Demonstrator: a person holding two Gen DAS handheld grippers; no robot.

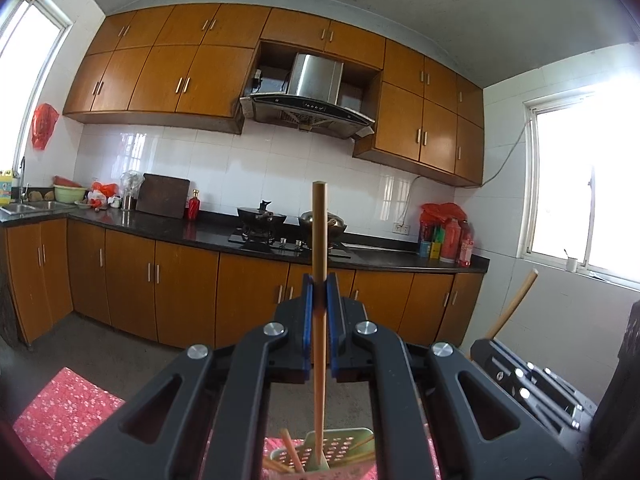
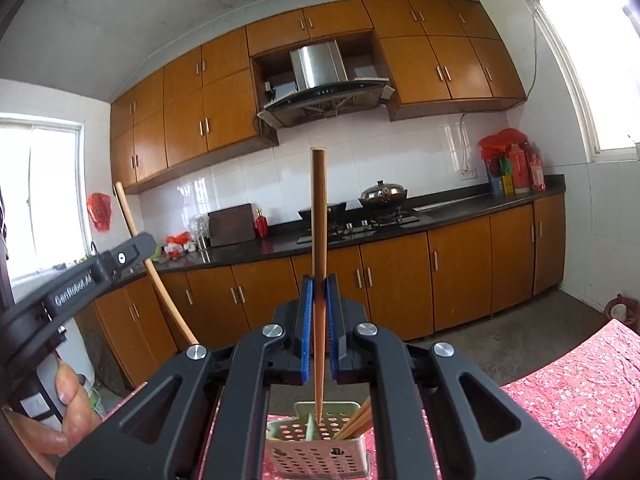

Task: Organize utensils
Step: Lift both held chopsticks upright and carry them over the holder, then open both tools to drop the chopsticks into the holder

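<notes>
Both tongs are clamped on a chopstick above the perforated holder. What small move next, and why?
Probably lower the right tongs a little: their chopstick stands upright with its tip just over the holder, where other chopsticks already lean.

Both grippers point level, side by side: left gripper (image 1: 320,292) clamped tight, right gripper (image 2: 319,292) clamped tight too, a hand (image 2: 60,412) wrapping the left one's grip.

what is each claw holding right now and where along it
Each holds one upright wooden chopstick: the left claw pinches chopstick around mid-length; the right claw grips chopstick likewise, tips over the perforated holder.
</notes>
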